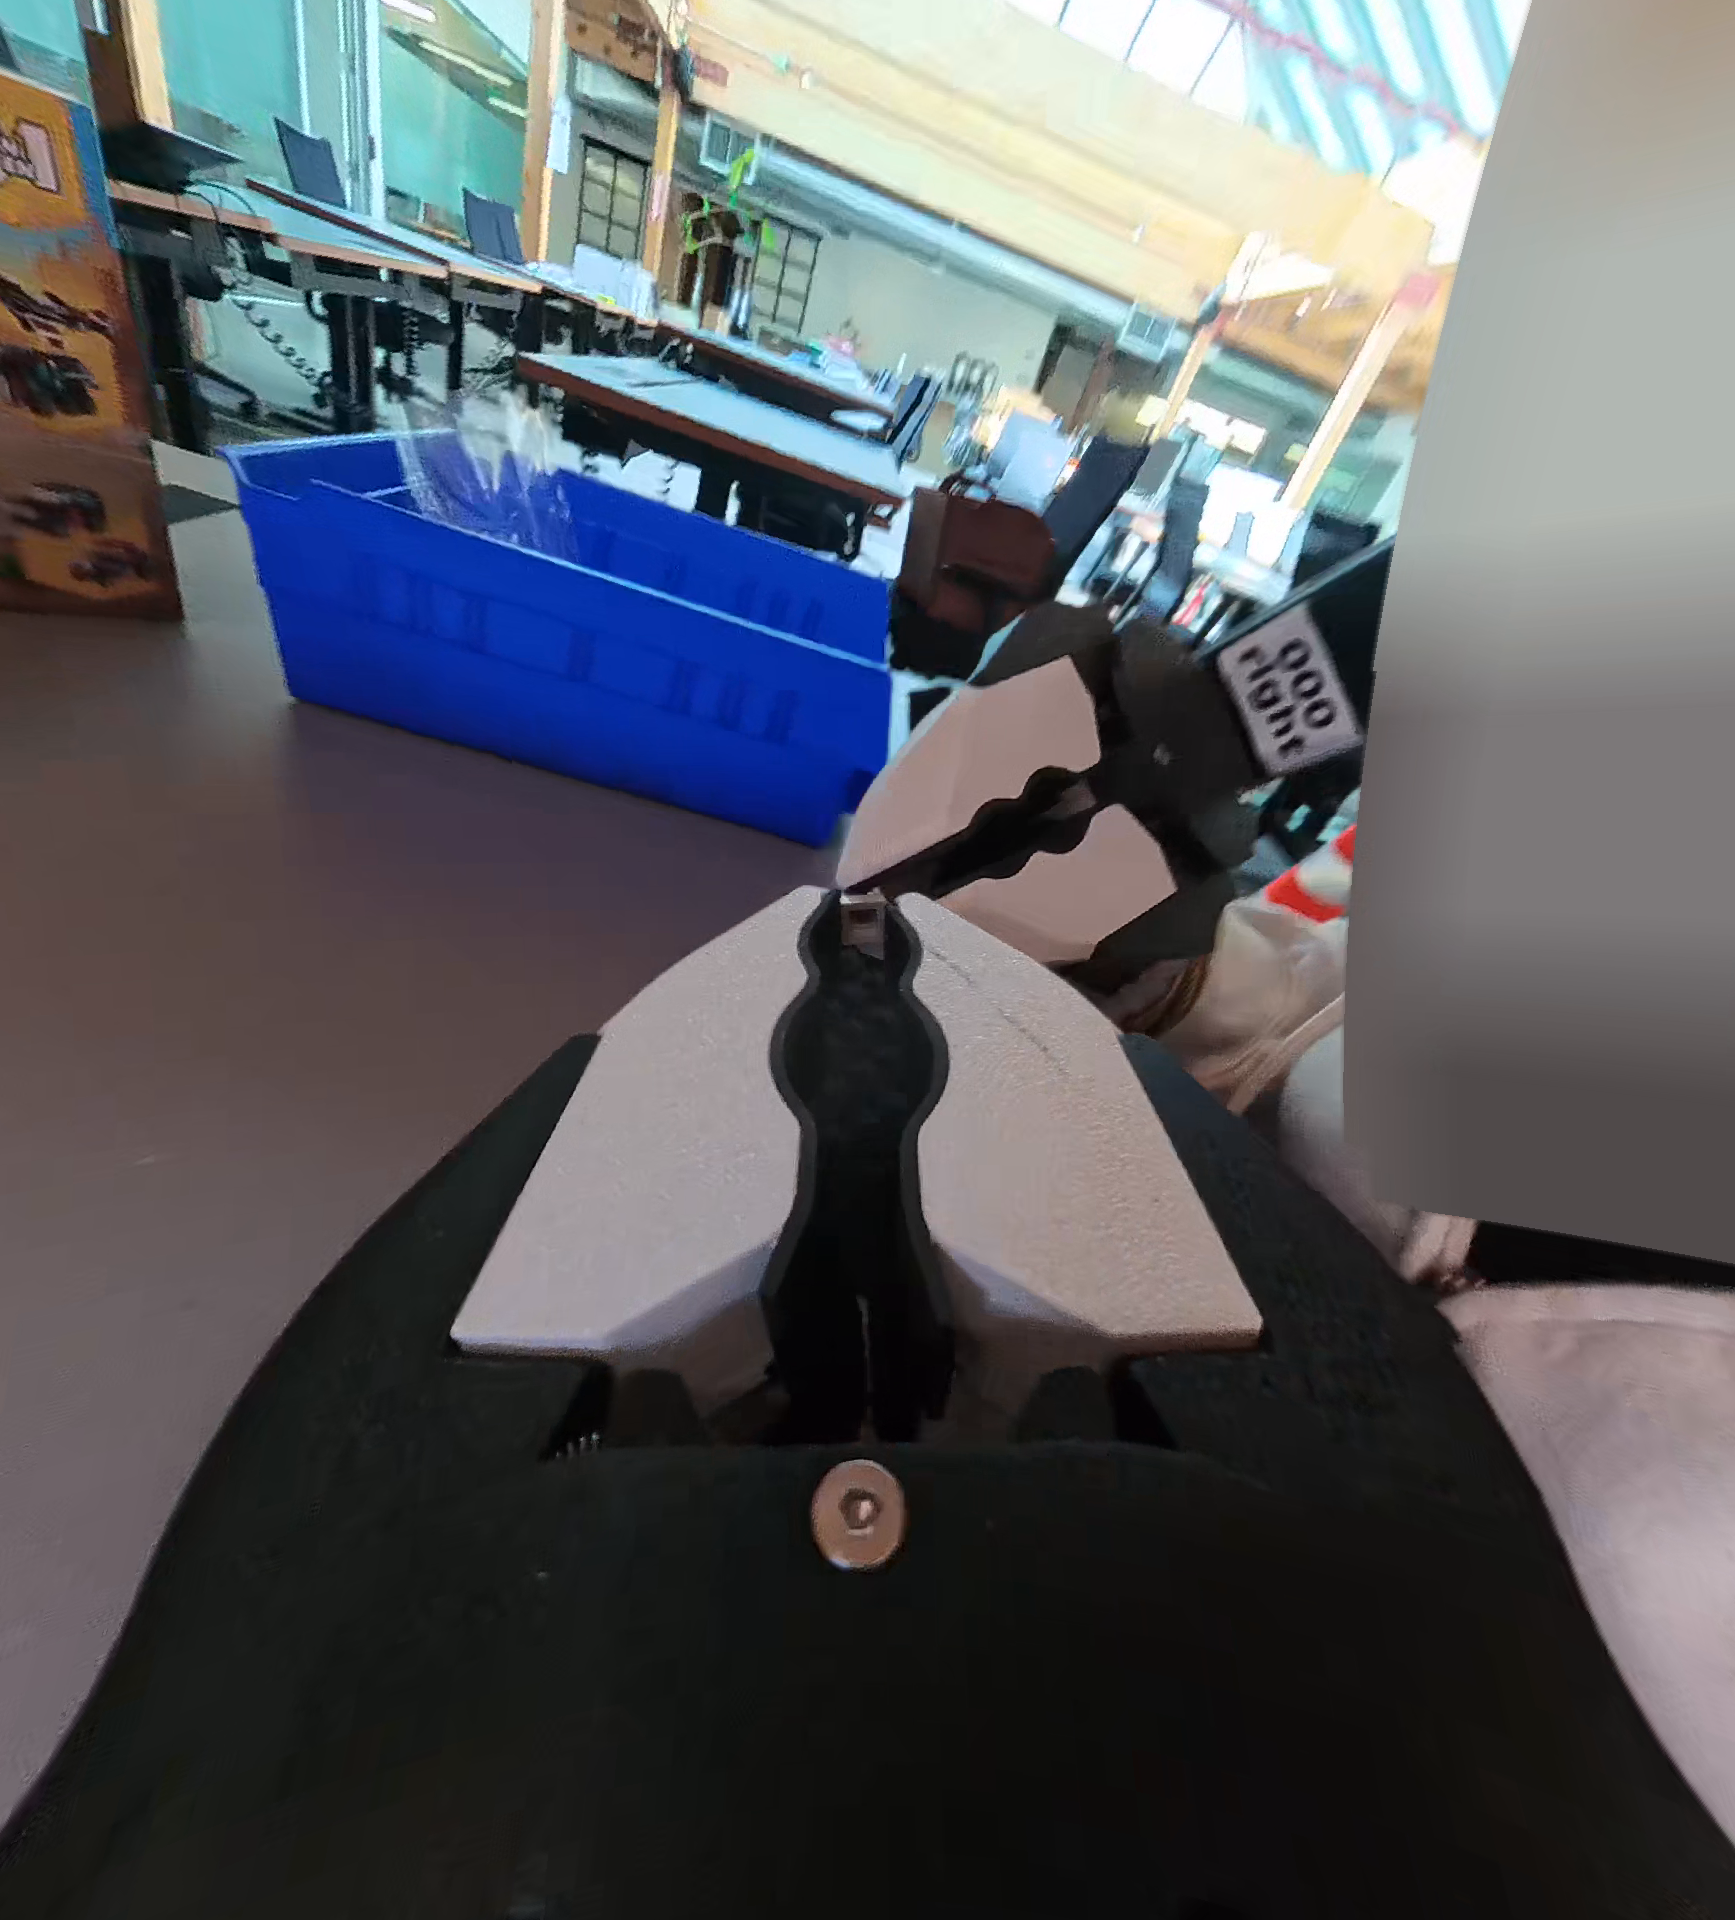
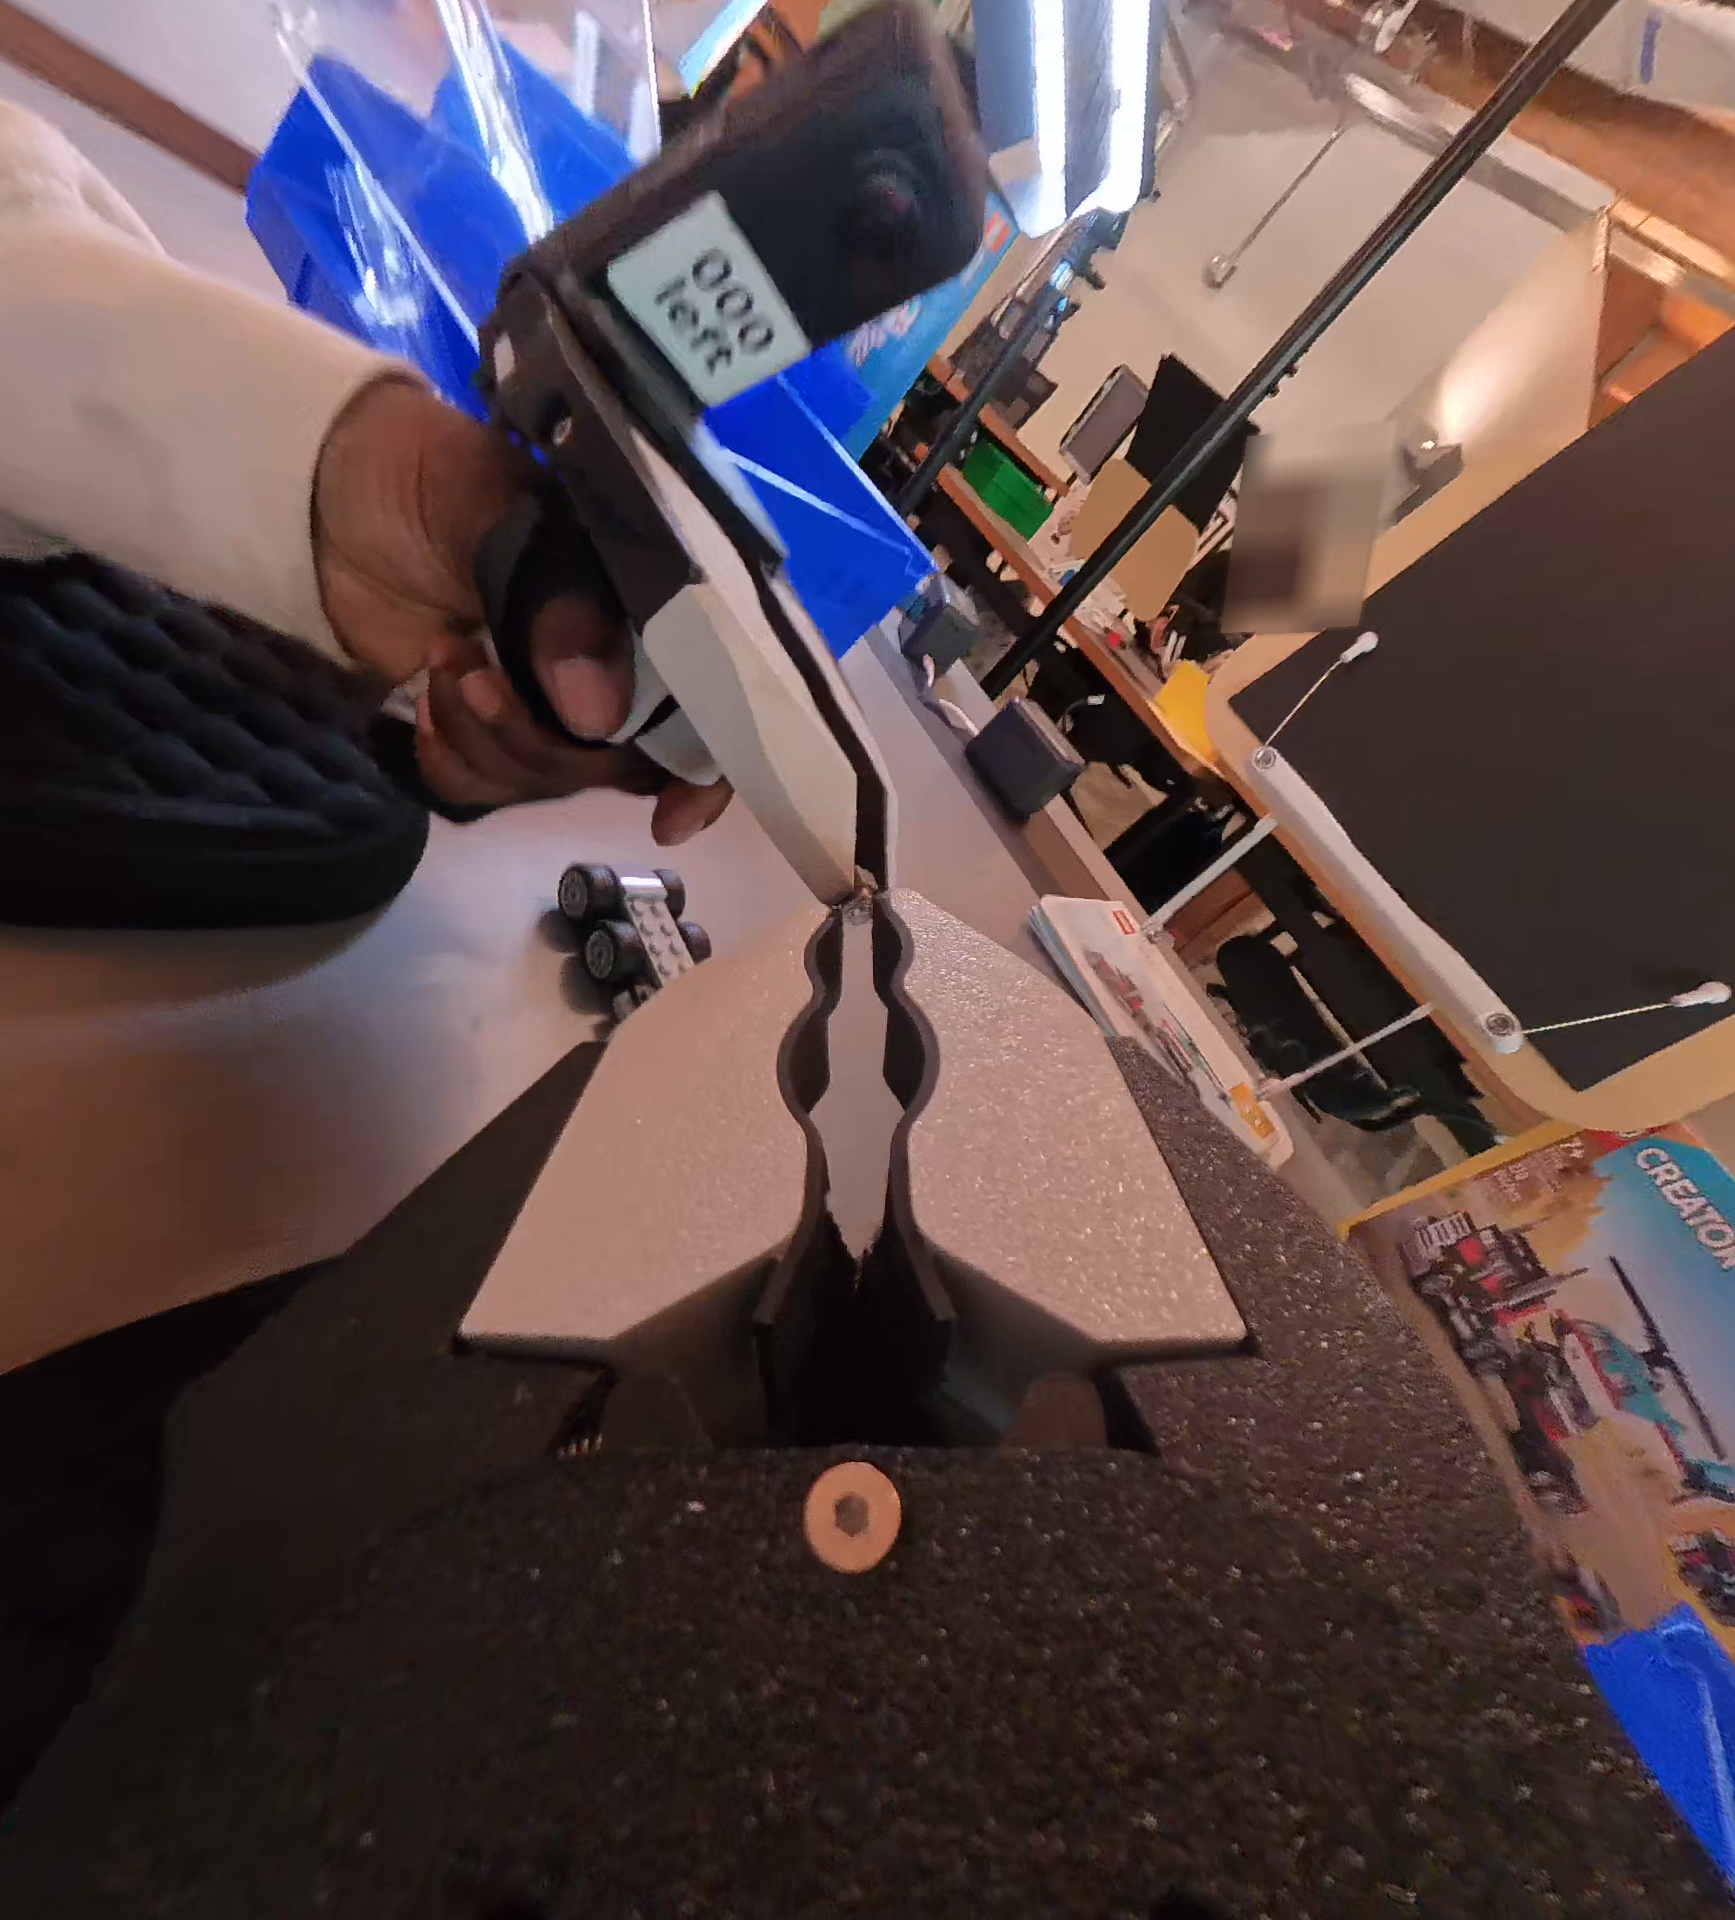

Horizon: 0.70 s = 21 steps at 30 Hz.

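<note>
1. The left hand-held gripper (image 1: 861, 914) is closed narrowly on a small grey brick piece (image 1: 861, 925) at its tips.
2. The right hand-held gripper (image 2: 858, 914) meets it tip to tip, nearly closed, pinching the same small piece as far as I can see.
3. A good grip here probably needs both tips kept aligned.
4. A wheeled brick chassis (image 2: 624, 935) lies on the desk (image 1: 219, 883), and a blue bin (image 1: 572, 623) and a toy box (image 1: 11, 364) stand behind.

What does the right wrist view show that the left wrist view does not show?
Only the right wrist view: a small grey wheeled brick chassis on the table, an instruction booklet, a hand holding the left gripper. Only the left wrist view: the right gripper from outside. Both: a tiny grey piece pinched where both grippers' tips meet, the blue bin, a toy box.
</note>
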Tool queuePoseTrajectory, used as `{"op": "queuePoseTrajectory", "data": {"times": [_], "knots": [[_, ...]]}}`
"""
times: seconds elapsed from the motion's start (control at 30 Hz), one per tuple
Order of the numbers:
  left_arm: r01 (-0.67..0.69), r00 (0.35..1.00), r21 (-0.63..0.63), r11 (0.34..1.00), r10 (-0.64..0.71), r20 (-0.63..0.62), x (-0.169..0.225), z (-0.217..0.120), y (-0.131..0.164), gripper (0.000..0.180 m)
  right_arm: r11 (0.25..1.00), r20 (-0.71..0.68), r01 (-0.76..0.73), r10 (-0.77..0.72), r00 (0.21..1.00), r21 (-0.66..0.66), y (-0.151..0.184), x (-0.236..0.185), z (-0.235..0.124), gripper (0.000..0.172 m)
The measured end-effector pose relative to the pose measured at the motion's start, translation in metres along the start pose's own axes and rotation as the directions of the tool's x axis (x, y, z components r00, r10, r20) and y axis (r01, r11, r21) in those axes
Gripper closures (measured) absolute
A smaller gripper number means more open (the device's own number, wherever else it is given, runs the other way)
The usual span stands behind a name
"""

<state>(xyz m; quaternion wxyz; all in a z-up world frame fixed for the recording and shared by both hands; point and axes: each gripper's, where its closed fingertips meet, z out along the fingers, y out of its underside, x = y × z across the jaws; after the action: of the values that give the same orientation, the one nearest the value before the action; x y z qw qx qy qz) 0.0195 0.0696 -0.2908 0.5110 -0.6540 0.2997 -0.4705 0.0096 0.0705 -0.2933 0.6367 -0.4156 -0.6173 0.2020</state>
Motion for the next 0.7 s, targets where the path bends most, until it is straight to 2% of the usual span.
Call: {"op": "queuePoseTrajectory", "data": {"times": [0.1,0.27,0.33,0.37,0.47,0.5,0.57,0.63,0.7], "knots": [[-0.046,0.998,-0.064,0.997,0.048,0.034,-0.004,-0.002,0.007,0.173,0.991,0.000,0.113,-0.113,0.994,-0.076,0.006,-0.004,0.003,0.166],[0.078,0.997,-0.079,0.994,-0.080,-0.023,-0.002,0.001,0.014,0.172,0.951,0.024,0.294,-0.293,0.956,-0.098,0.008,-0.009,0.000,0.165],[0.109,0.993,-0.076,0.991,-0.112,-0.046,0.001,0.003,0.014,0.173,0.919,0.033,0.373,-0.372,0.928,-0.126,0.010,-0.010,0.001,0.159],[0.115,0.992,-0.078,0.990,-0.118,-0.042,0.001,0.003,0.015,0.172,0.904,0.033,0.405,-0.405,0.914,-0.139,0.011,-0.008,0.002,0.163],[0.151,0.988,-0.060,0.987,-0.153,-0.023,-0.002,0.004,0.013,0.173,0.886,0.028,0.427,-0.429,0.903,-0.179,0.014,-0.005,0.003,0.165],[0.129,0.992,-0.068,0.989,-0.128,0.009,-0.006,0.005,0.015,0.173,0.870,0.031,0.441,-0.446,0.895,-0.220,0.019,-0.005,0.005,0.165],[-0.030,0.992,-0.129,0.991,0.046,0.120,-0.015,0.005,0.020,0.173,0.846,0.021,0.458,-0.471,0.882,-0.275,0.026,-0.003,0.008,0.165],[-0.168,0.963,-0.179,0.969,0.200,0.178,-0.017,0.005,0.019,0.173,0.862,-0.005,0.431,-0.448,0.894,-0.269,0.026,-0.002,0.009,0.165],[-0.203,0.955,-0.176,0.963,0.235,0.180,-0.017,0.004,0.017,0.173,0.885,-0.012,0.387,-0.403,0.915,-0.260,0.024,-0.002,0.009,0.165]]}}
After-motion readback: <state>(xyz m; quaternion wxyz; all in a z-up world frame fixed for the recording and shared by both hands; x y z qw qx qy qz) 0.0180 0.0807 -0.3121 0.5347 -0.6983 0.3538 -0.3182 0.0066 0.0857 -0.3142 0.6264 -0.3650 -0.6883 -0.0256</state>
